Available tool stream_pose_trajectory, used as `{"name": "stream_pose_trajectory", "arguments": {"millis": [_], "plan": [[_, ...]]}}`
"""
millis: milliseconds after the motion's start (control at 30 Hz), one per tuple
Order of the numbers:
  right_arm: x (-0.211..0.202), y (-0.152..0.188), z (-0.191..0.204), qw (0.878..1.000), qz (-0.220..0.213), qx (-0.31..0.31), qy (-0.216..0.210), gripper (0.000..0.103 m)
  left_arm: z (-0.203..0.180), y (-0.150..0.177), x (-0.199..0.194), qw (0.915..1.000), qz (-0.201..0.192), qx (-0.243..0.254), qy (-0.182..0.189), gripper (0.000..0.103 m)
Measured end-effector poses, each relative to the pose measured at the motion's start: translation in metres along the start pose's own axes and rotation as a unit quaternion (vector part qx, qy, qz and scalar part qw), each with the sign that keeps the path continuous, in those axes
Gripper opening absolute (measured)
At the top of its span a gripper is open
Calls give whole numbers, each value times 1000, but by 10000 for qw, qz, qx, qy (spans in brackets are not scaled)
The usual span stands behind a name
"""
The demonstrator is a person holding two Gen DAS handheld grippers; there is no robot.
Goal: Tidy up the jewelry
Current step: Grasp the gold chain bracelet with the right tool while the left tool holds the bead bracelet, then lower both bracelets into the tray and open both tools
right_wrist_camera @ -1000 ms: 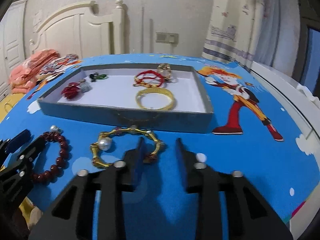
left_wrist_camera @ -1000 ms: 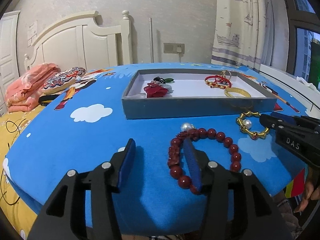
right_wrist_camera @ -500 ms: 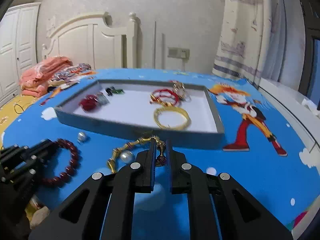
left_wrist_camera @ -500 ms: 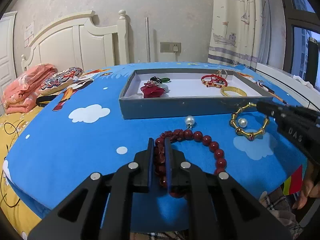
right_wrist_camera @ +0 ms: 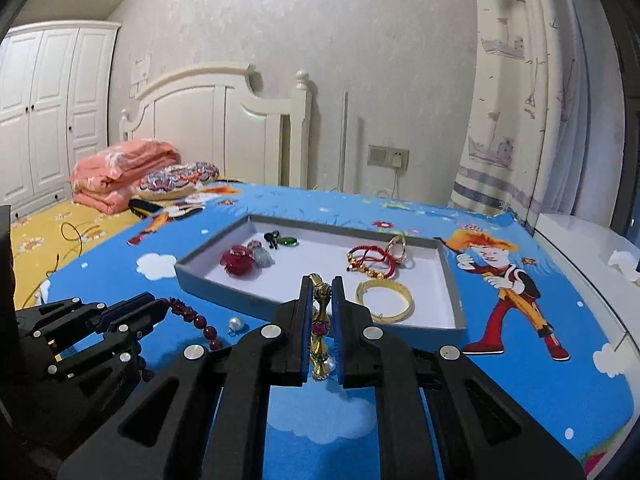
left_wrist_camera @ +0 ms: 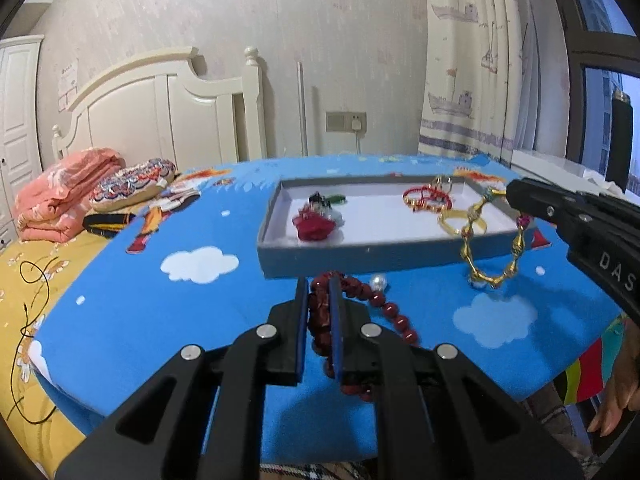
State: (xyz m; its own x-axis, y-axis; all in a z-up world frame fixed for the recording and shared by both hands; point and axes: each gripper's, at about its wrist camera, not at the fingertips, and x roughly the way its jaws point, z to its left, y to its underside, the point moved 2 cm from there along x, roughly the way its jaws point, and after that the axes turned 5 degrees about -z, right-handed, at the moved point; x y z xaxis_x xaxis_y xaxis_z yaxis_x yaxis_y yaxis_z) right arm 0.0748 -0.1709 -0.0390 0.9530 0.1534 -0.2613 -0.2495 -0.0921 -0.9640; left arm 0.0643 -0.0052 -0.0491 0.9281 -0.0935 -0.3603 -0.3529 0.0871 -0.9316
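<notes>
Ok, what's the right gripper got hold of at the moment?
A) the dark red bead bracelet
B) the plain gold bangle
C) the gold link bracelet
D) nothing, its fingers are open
C: the right gripper is shut on the gold link bracelet, which hangs from it above the blue cloth, while the plain gold bangle lies in the grey tray and the left gripper grips the dark red bead bracelet.
</notes>
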Motion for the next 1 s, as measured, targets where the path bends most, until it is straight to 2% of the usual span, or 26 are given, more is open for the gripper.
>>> {"name": "stream_pose_trajectory", "arguments": {"millis": [433, 800, 1000], "plan": [[-36, -4, 1, 9996, -284, -10, -14, 9, -4, -31, -38, 9987, -498, -129, -35, 10], [-40, -7, -3, 9994, -345, 73, -13, 9, -10, -46, -44, 9982, -591, -107, 88, 10], [-36, -13, -2, 9993, -385, 28, 11, 9, -14, -52, -36, 9986, -488, -93, 161, 10]]}}
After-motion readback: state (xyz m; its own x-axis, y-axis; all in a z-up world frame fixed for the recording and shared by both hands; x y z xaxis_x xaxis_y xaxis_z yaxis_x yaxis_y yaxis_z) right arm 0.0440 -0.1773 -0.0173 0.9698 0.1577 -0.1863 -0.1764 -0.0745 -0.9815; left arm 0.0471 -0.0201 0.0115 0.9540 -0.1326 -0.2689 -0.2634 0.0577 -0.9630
